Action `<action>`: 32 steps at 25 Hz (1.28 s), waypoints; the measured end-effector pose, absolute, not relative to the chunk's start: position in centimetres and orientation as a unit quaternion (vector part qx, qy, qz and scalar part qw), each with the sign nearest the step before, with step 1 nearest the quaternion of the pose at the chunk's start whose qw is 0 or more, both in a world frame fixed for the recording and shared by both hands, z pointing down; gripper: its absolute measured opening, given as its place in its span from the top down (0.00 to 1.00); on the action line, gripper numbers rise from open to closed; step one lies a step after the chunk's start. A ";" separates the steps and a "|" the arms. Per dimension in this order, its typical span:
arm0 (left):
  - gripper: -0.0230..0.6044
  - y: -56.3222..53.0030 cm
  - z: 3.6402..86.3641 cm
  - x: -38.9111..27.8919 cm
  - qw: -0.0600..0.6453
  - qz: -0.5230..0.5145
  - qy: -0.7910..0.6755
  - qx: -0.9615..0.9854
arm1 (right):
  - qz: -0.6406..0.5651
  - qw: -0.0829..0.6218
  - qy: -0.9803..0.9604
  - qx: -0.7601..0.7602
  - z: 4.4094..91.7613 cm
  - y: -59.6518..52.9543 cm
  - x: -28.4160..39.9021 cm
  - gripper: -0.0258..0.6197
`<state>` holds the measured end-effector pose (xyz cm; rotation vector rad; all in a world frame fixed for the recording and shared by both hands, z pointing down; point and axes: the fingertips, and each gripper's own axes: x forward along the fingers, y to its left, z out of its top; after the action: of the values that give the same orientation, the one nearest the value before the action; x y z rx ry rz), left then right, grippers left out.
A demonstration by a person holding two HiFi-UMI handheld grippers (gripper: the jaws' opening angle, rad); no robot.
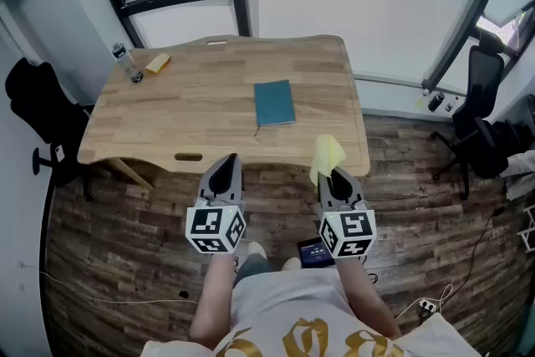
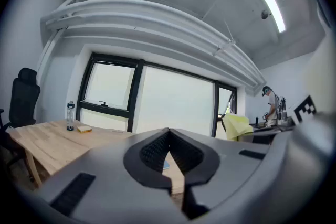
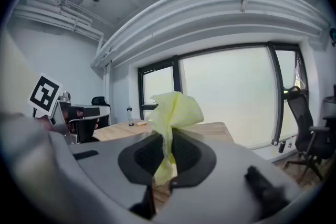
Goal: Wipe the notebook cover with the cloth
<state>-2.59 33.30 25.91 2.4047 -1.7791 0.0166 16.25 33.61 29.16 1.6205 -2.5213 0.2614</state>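
Two sets of fingers are showing two different states. On the left gripper (image 2: 168,134) the fingers (image 2: 151,152) are pressing together tip to tip with nothing held between them; only a sliver of the wooden tabletop (image 2: 44,139) is showing through the gap lower down. On the right gripper (image 3: 166,139) the fingers (image 3: 143,156) are clamping a pale yellow cloth (image 3: 176,108) — it is bunching up loosely above the tips and trailing a short tail below them.

From the head view, both grippers are hovering side by side over the plank floor (image 1: 117,255), just short of the tabletop's near edge and pointing roughly level toward it. Each is carrying its marker cube (image 1: 216,229) at the rear, close to the person's body. The raised cloth is overlapping the near right corner of the tabletop in this view; whether it is touching the wood cannot be told.

The notebook (image 1: 274,103) — teal and closed — is lying flat on the tabletop, slightly right of centre, well ahead of both grippers and apart from the cloth.

At the far left corner a clear bottle (image 1: 125,63) is standing upright, with a small yellow block (image 1: 157,63) lying just beside it. Black office chairs (image 1: 38,109) are standing on the floor at either side of the tabletop.
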 end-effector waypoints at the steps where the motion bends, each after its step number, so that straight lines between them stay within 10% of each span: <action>1: 0.95 33.3 26.0 -2.5 0.077 0.006 -0.593 0.802 | 0.088 0.066 -0.836 0.538 29.2 33.6 16.4 0.90; 32: 0.95 25.5 31.2 -4.5 0.135 0.020 -0.607 0.783 | 0.102 0.126 -0.836 0.525 34.6 26.4 16.1 0.90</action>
<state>-4.49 25.50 31.24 2.2672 -1.7596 0.0577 16.11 26.44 34.56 1.5277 -2.4330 0.2979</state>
